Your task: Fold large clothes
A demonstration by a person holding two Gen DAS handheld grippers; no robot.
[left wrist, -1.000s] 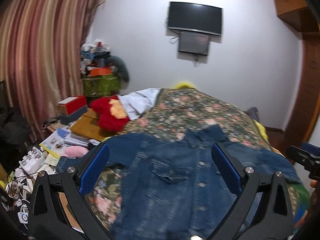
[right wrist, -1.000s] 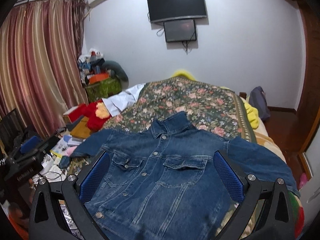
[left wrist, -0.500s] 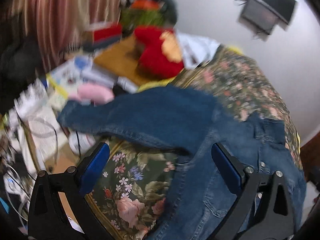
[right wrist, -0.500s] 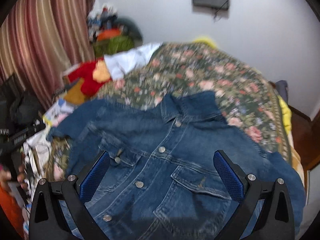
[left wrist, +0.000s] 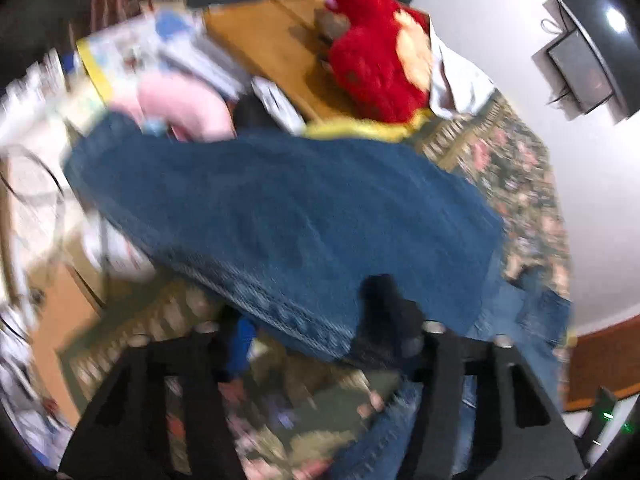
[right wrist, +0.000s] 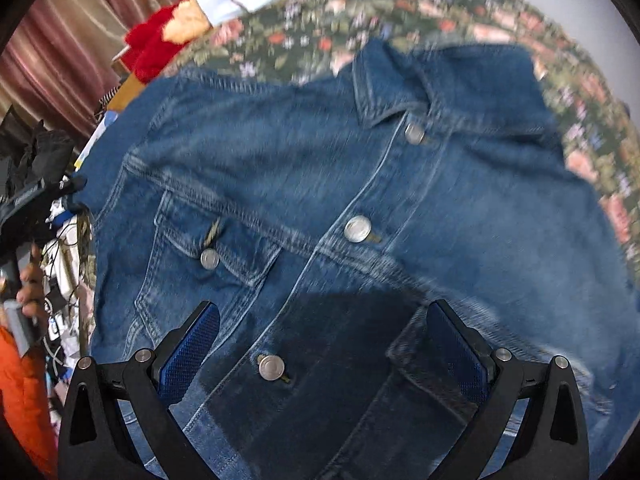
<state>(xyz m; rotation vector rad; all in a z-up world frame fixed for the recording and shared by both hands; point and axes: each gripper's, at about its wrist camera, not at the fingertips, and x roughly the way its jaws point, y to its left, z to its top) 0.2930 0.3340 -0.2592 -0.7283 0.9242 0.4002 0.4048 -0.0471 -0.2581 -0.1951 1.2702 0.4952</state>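
Observation:
A blue denim jacket (right wrist: 360,184) lies front up, buttoned, on the floral bedspread (right wrist: 400,8). Its sleeve (left wrist: 280,216) stretches left past the bed's edge in the blurred left wrist view. My left gripper (left wrist: 312,324) points down at the sleeve's lower edge. Its jaws are closing, with the sleeve's edge between them and a gap still showing. My right gripper (right wrist: 324,350) hangs open just above the jacket's front, its blue pads (right wrist: 188,352) on either side of the button line. Its shadow falls on the denim.
A red plush toy (left wrist: 376,56) and a white garment (left wrist: 456,80) lie at the bed's far left. Beside the bed is a wooden surface (left wrist: 272,40) with books, a pink item (left wrist: 180,104) and cables. A hand and orange sleeve (right wrist: 20,400) show at the left.
Both grippers dropped toward the bed and tilted downward. The left one swung to the sleeve and its jaws narrowed around the sleeve's edge. The right one stayed open, now close over the jacket's front.

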